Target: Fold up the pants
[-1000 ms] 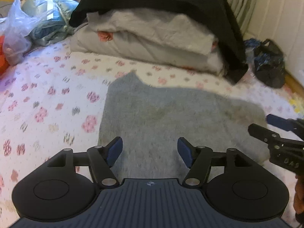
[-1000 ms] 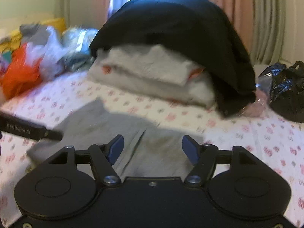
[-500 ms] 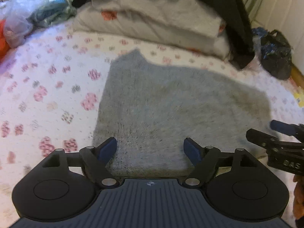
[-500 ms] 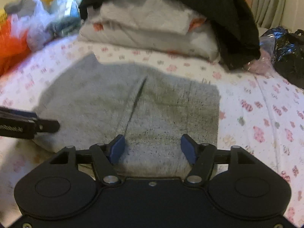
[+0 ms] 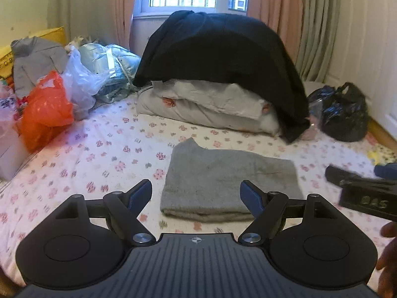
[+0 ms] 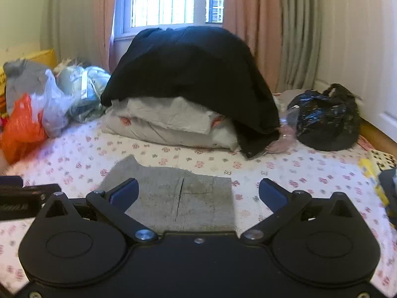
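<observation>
Fingers on left gripper (image 5: pixel 196 195) & right gripper (image 6: pixel 198 192) spread, having just opened, nothing btwn; snagging folded grey pants (image 5: pixel 228 183) could undo fold.

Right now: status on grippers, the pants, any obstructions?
Left gripper open, right gripper open, jaws just widened, nothing between them. Grey pants folded flat on the bedsheet, released. Bedding pile behind, apart; nothing in the way.

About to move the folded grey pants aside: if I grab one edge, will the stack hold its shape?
Probably not. The grey pants are soft knit folded in loose layers, visible at the near edge, so lifting one edge would likely let them droop and unfold. They look light. Pushed across the floral sheet, they would likely bunch rather than slide.
</observation>
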Demonstrator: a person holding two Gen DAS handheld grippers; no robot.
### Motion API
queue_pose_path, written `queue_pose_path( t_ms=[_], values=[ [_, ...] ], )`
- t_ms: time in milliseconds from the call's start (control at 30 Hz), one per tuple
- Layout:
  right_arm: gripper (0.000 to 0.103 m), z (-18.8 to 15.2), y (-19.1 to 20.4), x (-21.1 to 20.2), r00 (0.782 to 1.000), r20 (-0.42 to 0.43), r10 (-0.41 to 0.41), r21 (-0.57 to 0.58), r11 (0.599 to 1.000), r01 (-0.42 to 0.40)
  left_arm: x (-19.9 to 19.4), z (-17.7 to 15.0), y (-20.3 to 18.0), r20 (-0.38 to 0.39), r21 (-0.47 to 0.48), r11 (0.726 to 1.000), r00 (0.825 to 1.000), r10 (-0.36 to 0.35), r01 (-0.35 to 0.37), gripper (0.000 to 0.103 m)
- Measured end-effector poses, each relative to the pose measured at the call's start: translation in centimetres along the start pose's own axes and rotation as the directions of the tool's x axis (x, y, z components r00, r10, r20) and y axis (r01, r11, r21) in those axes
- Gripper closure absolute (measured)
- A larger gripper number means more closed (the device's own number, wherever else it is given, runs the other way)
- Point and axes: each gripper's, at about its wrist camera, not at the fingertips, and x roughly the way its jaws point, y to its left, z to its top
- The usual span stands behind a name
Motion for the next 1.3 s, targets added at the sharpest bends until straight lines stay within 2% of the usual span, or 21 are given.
queue_pose_path(
  t_ms=[100, 167, 367, 467, 533, 700, 1100, 1300],
  values=[
    [0.001, 0.5, -0.2, -1.9, 0.997, -0.080, -0.010, 0.015, 1.000, 0.012, -2.0, 0.0, -0.4, -0.058, 0.024, 1.000, 0.998, -0.003, 0.004, 0.025],
    [0.001, 0.4, -0.3, -3.3, 0.995, -0.101, -0.002, 0.024, 1.000, 0.004, -3.1, 0.0, -0.8, -0.057, 0.058, 0.998, 0.998, -0.006, 0.010, 0.025],
    [0.001, 0.2, -0.6, -7.1, 0.997, -0.081, -0.014, 0.013, 1.000, 0.015, -5.1, 1.0, -0.3, -0.028, 0.023, 1.000, 0.999, -0.019, 0.020, 0.025],
    [0.001, 0.4, -0.6, -8.4, 0.998, -0.067, -0.017, 0.015, 1.000, 0.018, -6.0, 1.5, -0.9, 0.000, 0.054, 0.999, 1.000, 0.008, -0.008, 0.025],
    [0.001, 0.7, -0.7, -9.3, 0.999, -0.052, -0.014, 0.021, 1.000, 0.015, -6.4, 1.6, -1.2, 0.006, 0.066, 0.998, 1.000, -0.002, 0.002, 0.025],
    [0.001, 1.6, -0.4, -10.3, 1.000, -0.027, -0.014, 0.019, 1.000, 0.014, -6.9, 1.3, -1.3, 0.007, 0.065, 0.998, 1.000, 0.005, -0.006, 0.025],
    [0.001, 1.8, 0.6, -10.6, 1.000, -0.025, -0.010, 0.008, 1.000, 0.010, -7.9, 1.3, -0.8, 0.036, 0.078, 0.995, 0.998, 0.052, -0.055, 0.025],
    [0.001, 2.0, 0.9, -10.7, 1.000, -0.019, -0.004, 0.004, 1.000, 0.004, -8.0, 1.5, -0.6, 0.035, 0.078, 0.995, 0.998, 0.054, -0.057, 0.025]
  ],
)
